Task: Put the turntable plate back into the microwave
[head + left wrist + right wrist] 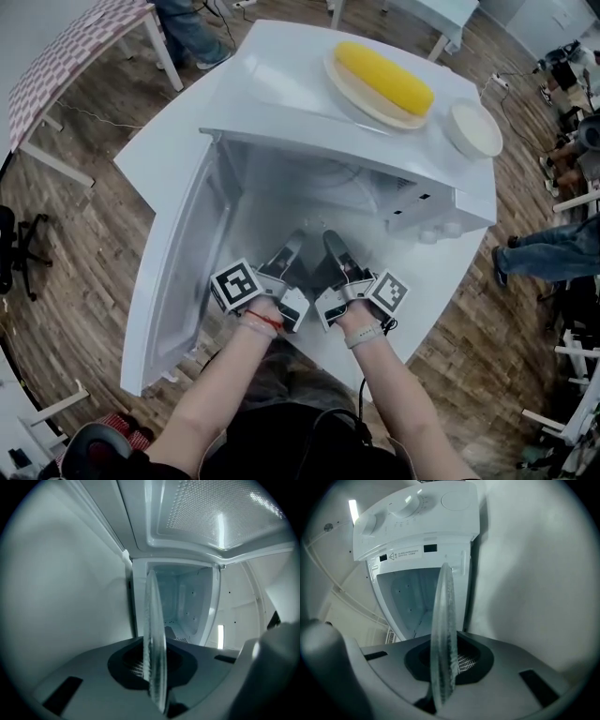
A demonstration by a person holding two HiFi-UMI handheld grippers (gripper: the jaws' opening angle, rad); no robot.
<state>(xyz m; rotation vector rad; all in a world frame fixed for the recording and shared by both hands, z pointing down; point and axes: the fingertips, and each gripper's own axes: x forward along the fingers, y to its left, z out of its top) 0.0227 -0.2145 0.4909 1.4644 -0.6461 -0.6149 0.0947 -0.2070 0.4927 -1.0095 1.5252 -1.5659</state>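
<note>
The white microwave [309, 131] stands with its door [178, 272] swung wide to the left and its cavity [309, 197] showing. Both grippers are side by side at its mouth. The clear glass turntable plate [154, 644] is seen edge-on between the jaws of my left gripper [157, 688], which is shut on its rim, with the cavity [180, 606] straight ahead. My right gripper [440, 691] is shut on the same plate [443, 639], below the control panel [408, 513]. In the head view the left gripper [296, 244] and right gripper [334, 244] reach inward; the glass itself hardly shows there.
On top of the microwave lie a round board with a yellow corn-shaped thing [384, 80] and a white dish [473, 128]. The white table [164, 141] bears the microwave. A patterned table [75, 47] stands far left, and people's legs [548, 248] show at the right.
</note>
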